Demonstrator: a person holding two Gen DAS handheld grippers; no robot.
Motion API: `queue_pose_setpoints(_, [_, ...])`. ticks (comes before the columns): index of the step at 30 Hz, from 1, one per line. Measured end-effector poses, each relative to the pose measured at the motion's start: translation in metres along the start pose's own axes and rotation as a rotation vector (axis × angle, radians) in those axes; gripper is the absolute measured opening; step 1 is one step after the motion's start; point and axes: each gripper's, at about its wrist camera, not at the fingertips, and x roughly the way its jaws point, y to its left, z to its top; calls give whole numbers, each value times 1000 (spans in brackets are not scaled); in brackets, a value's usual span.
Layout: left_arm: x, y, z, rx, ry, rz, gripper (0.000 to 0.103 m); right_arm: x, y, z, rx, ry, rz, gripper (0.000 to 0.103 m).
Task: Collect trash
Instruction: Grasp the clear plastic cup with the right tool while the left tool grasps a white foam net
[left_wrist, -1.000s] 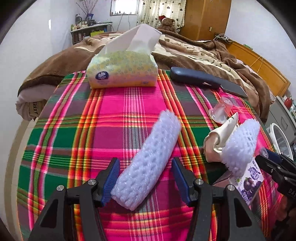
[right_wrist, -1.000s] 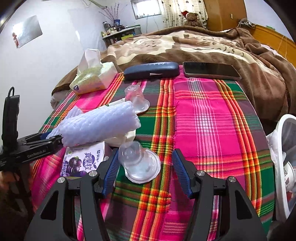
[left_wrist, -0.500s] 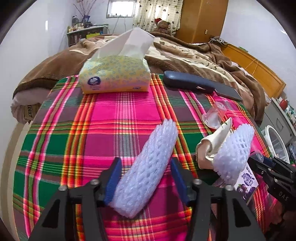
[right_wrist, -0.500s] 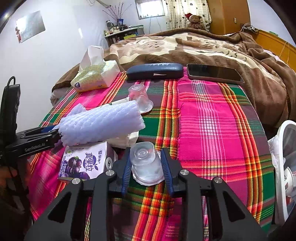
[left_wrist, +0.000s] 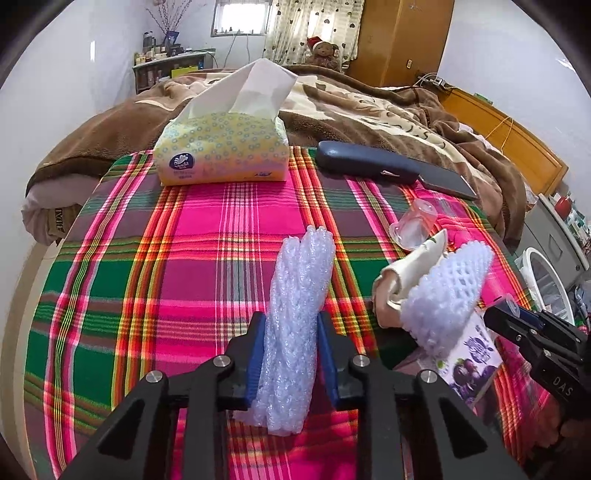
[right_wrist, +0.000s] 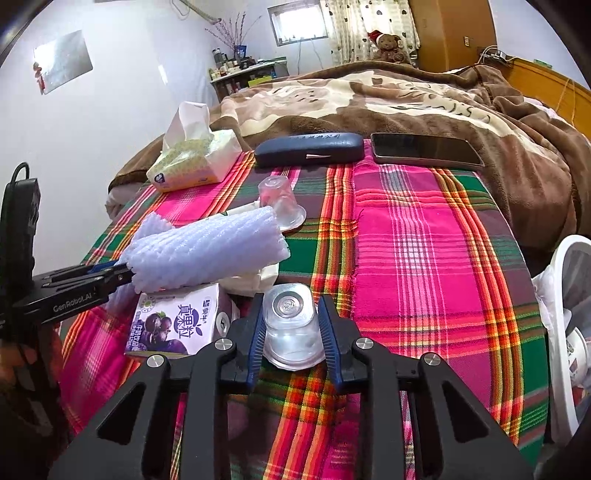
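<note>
My left gripper (left_wrist: 291, 354) is shut on a white foam net sleeve (left_wrist: 295, 314) that points away along the plaid cloth (left_wrist: 207, 258). My right gripper (right_wrist: 291, 325) is shut on a clear plastic jelly cup (right_wrist: 290, 328), upside down. A second foam net sleeve (left_wrist: 447, 299) (right_wrist: 207, 254) lies on a crumpled tissue (left_wrist: 410, 269) and a purple juice carton (right_wrist: 177, 325) (left_wrist: 469, 362). A second clear cup (right_wrist: 279, 203) (left_wrist: 413, 225) sits further back. In the left wrist view the right gripper shows at the right edge (left_wrist: 543, 339). In the right wrist view the left gripper shows at the left edge (right_wrist: 74, 288).
A tissue pack (left_wrist: 221, 151) (right_wrist: 192, 158), a dark glasses case (left_wrist: 365, 162) (right_wrist: 310, 149) and a phone (right_wrist: 424, 149) lie at the cloth's far edge against a brown blanket (right_wrist: 406, 96). A white bin with a bag (right_wrist: 569, 314) stands off the right edge.
Both grippers closed: the left one squeezed the foam sleeve, the right one moved forward and clamped the jelly cup.
</note>
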Motion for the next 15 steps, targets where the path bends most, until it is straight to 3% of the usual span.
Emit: queue_pose_setpoints(15, [-52,-24,-7,6,-82,-5,28,-33,-9,-1,22,-66,7,29])
